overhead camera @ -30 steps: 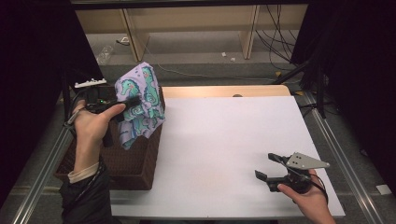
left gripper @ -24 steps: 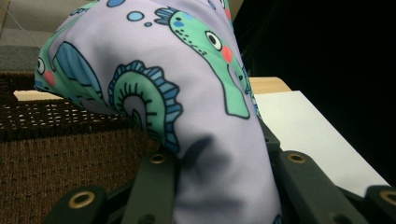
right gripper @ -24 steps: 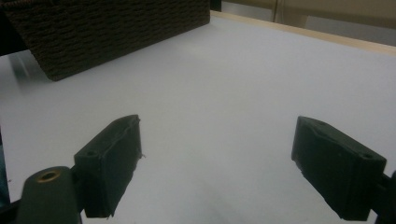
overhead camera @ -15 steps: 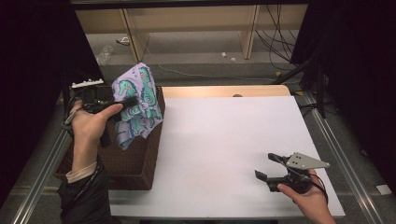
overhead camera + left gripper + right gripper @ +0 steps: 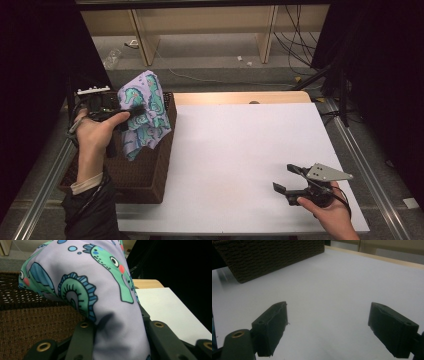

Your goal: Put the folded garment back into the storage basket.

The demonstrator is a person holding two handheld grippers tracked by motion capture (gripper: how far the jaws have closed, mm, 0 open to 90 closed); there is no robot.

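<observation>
A lilac cloth (image 5: 145, 114) printed with green and blue seahorses hangs over the brown wicker basket (image 5: 150, 175) at the table's left. My left gripper (image 5: 134, 112) is shut on the cloth and holds it above the basket. In the left gripper view the cloth (image 5: 100, 290) bulges up between the two black jaws, with the basket's weave (image 5: 32, 322) below. Near the front right of the white table (image 5: 240, 150), my right gripper (image 5: 289, 179) rests open with nothing between its jaws. The right gripper view has that gripper (image 5: 328, 327) over bare white surface.
The basket's side (image 5: 269, 255) lies far off in the right gripper view. A wooden strip (image 5: 245, 97) borders the table's far edge. Metal rails (image 5: 360, 160) run along both sides. Cables (image 5: 295, 35) lie on the floor beyond.
My left gripper has drifted slightly left and down with the cloth, still over the basket. The right gripper has stayed where it was.
</observation>
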